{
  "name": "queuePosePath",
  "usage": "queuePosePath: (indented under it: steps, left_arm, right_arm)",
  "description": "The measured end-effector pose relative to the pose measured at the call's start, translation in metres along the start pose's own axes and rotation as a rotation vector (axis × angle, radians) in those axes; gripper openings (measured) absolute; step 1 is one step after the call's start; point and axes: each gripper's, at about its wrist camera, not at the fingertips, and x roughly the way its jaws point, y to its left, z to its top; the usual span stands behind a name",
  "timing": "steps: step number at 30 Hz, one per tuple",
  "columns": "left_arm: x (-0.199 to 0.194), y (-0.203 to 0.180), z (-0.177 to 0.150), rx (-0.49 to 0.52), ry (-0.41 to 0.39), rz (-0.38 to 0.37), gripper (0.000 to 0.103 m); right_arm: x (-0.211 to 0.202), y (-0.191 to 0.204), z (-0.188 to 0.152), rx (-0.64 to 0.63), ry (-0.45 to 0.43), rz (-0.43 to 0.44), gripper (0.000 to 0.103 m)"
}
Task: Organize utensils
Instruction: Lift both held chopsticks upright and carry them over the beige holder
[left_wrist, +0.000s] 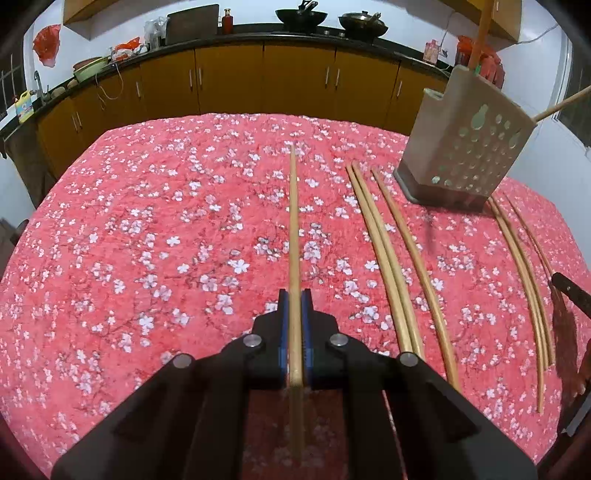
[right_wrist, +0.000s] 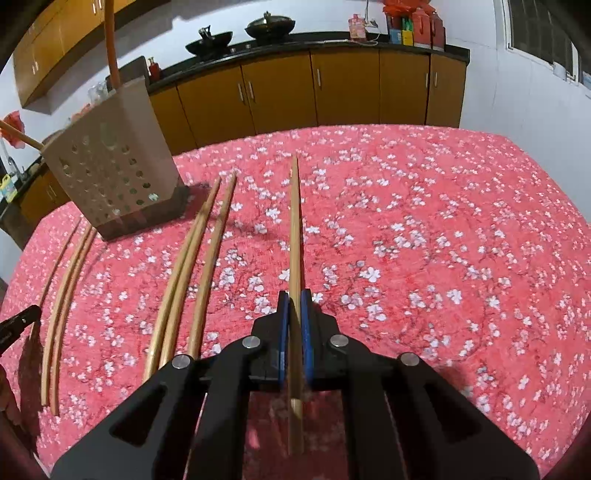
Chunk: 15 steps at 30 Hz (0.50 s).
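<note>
Chopsticks (left_wrist: 384, 254) lie on a red floral tablecloth (left_wrist: 147, 240) before kitchen cabinets (left_wrist: 229, 81); each gripper clamps one.

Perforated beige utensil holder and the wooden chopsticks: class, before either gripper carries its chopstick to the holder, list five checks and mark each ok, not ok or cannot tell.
1. Left gripper shut on a wooden chopstick: ok.
2. Right gripper shut on its own wooden chopstick: ok.
3. Perforated beige utensil holder upright on the red floral tablecloth: ok.
4. Room left inside the holder, where an orange handle and a wooden stick already stand: cannot tell.
5. All chopsticks collected: not ok; loose wooden chopsticks lie on the cloth beside the holder.
</note>
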Motion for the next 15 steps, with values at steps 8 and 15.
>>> queuePosePath:
  steps: [8,15]
  left_arm:
    - [-0.036,0.003,0.016,0.019,-0.068,-0.013,0.008]
    - [-0.072,-0.001,0.037,0.009,-0.179,-0.029,0.008]
  right_arm:
    - [-0.026,-0.004,0.012,0.013,-0.060,0.010,0.008]
    - [-0.055,-0.003,0.032,0.023,-0.167,0.024,0.008]
